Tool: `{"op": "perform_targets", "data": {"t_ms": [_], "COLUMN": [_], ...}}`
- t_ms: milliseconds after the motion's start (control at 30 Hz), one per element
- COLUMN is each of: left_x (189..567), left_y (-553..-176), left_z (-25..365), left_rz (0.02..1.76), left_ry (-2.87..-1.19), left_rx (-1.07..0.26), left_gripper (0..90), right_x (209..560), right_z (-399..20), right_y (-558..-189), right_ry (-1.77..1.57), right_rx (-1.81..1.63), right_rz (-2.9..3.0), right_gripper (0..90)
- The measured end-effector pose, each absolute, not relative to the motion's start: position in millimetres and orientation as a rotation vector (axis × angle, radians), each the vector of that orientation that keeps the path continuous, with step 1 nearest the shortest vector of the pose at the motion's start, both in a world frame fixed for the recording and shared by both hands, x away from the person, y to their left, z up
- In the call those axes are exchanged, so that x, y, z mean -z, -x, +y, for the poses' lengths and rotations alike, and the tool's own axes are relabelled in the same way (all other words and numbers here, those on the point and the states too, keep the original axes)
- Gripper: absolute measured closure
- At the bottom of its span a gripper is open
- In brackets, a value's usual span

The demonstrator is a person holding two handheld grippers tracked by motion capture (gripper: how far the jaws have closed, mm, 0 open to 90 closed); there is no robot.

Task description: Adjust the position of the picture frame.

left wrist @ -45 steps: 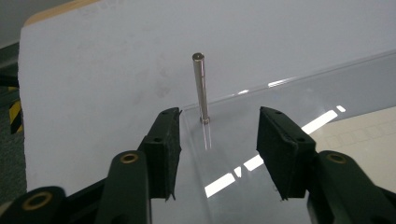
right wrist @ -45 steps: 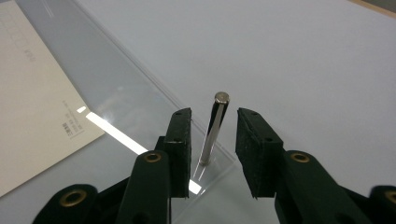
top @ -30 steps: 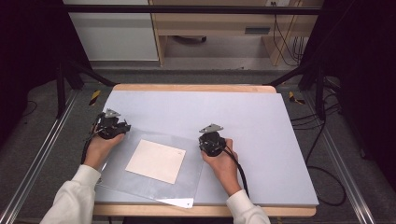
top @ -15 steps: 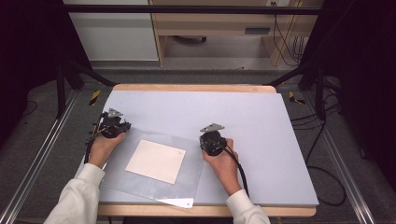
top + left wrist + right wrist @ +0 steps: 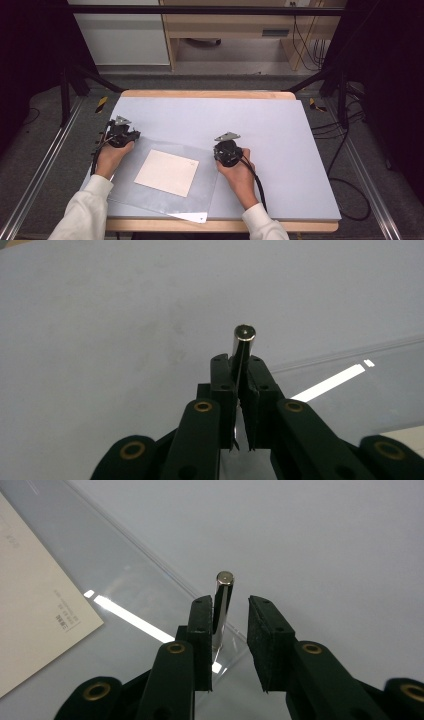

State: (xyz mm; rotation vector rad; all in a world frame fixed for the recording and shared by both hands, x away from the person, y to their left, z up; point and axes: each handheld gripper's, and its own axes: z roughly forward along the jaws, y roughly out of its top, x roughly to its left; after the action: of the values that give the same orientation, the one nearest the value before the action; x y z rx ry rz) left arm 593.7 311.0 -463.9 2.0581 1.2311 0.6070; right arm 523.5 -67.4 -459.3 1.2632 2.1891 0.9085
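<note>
Grey counter (image 5: 300, 150): left gripper (image 5: 243, 371) has just clamped its metal pin (image 5: 244, 340); right gripper (image 5: 231, 611) just opened, freeing its pin (image 5: 223, 600) at lower centre.

Left hand-held gripper (image 5: 243, 405) clamped shut; right hand-held gripper (image 5: 230, 640) parted.

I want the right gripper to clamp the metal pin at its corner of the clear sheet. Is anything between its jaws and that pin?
Nothing visible is in the way. The metal pin stands upright between the right gripper jaws, against the left jaw, with an open gap to the other. The jaws have just been opening. The clear sheet lies flat beneath.
</note>
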Motion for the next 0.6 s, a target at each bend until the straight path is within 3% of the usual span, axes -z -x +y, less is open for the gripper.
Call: {"op": "perform_targets", "data": {"t_ms": [233, 600], "left_x": [464.0, 464.0], "left_y": [-593.7, -593.9], "left_z": [311.1, 311.7], "left_rz": [1.229, 1.226], "left_ry": [-2.058, -2.060], "left_rx": [-0.607, -0.602], "left_gripper": [84.0, 84.2], "right_x": [462.2, 468.0], "right_z": [-63.2, -58.5], "right_y": [-523.4, -527.7], "right_ry": [-1.256, -1.273], "right_rx": [-0.887, -0.896], "right_rz": [2.193, 2.195], "right_gripper": [72.7, 84.5]}}
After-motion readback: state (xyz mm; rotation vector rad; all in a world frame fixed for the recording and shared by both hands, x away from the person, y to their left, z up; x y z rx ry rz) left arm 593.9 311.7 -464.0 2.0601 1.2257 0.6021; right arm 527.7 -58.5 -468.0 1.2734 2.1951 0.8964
